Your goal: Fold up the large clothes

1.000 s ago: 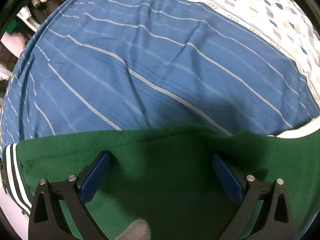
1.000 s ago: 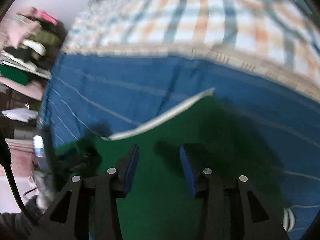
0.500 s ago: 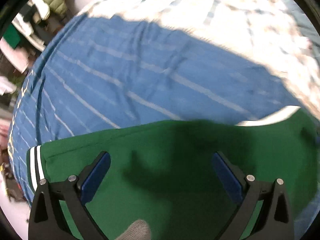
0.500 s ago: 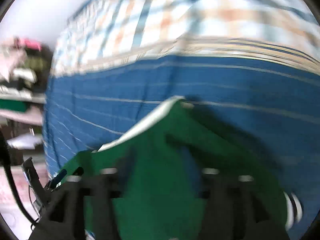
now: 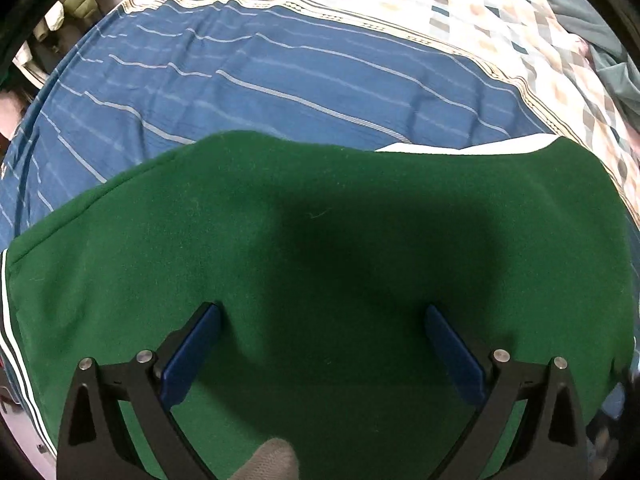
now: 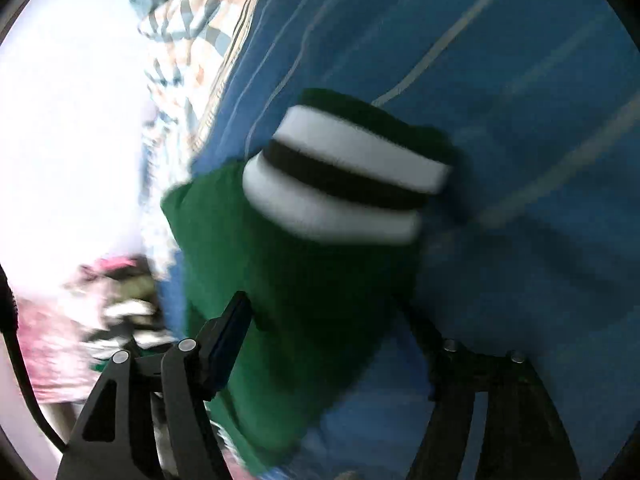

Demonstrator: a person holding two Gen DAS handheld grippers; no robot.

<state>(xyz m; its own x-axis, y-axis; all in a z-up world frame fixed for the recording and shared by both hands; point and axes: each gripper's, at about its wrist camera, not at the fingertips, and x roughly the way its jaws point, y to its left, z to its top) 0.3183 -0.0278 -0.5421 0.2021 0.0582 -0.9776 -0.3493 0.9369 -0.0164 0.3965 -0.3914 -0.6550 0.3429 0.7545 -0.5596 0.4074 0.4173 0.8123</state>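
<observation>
A large green garment (image 5: pixel 320 240) with white and dark striped trim lies spread on the blue striped bed sheet (image 5: pixel 240 80). My left gripper (image 5: pixel 322 320) is open just above the green cloth, its blue pads wide apart. In the right wrist view a green sleeve (image 6: pixel 304 280) with a white and dark striped cuff (image 6: pixel 344 176) lies between the spread fingers of my right gripper (image 6: pixel 332 320), which is open. The view is blurred. I cannot tell whether the fingers touch the sleeve.
A checked patterned quilt (image 5: pixel 440 8) covers the far part of the bed, with a grey-green cloth (image 5: pixel 600 40) at the far right. Clutter and clothes (image 6: pixel 112 312) lie beyond the bed's edge on the left.
The green garment now covers more of the left view as the left gripper moved over it. The right gripper has opened wide and swung round; the striped cuff is now in front of it.
</observation>
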